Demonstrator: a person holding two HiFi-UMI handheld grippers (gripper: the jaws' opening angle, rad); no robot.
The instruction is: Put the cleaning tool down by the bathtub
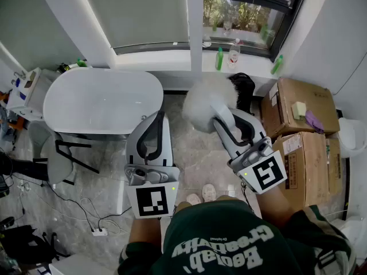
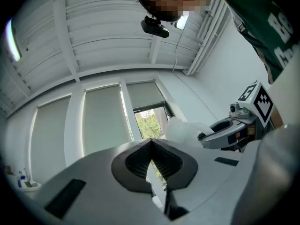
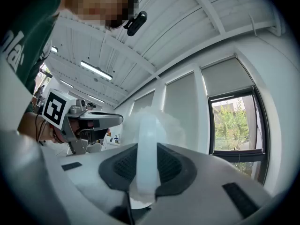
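The cleaning tool is a fluffy white duster point(image 1: 210, 103) with a pale translucent handle point(image 3: 148, 149). My right gripper point(image 1: 225, 125) is shut on that handle and holds it upright, the fluffy head point(image 3: 152, 122) rising past the jaws. The duster point(image 2: 182, 130) shows small beside the right gripper in the left gripper view. A white oval bathtub point(image 1: 103, 100) stands at the upper left. My left gripper point(image 1: 156, 135) is shut with nothing in it, just right of the tub's near end; its pads point(image 2: 163, 162) meet.
Stacked cardboard boxes point(image 1: 298, 125) fill the right side. Bottles point(image 1: 233, 54) stand on the window sill point(image 1: 172, 59). A black bag point(image 1: 243, 87) sits behind the duster. A chair point(image 1: 57, 156) and cables with a power strip point(image 1: 98, 231) lie at lower left. Marble floor point(image 1: 198, 153) lies between the grippers.
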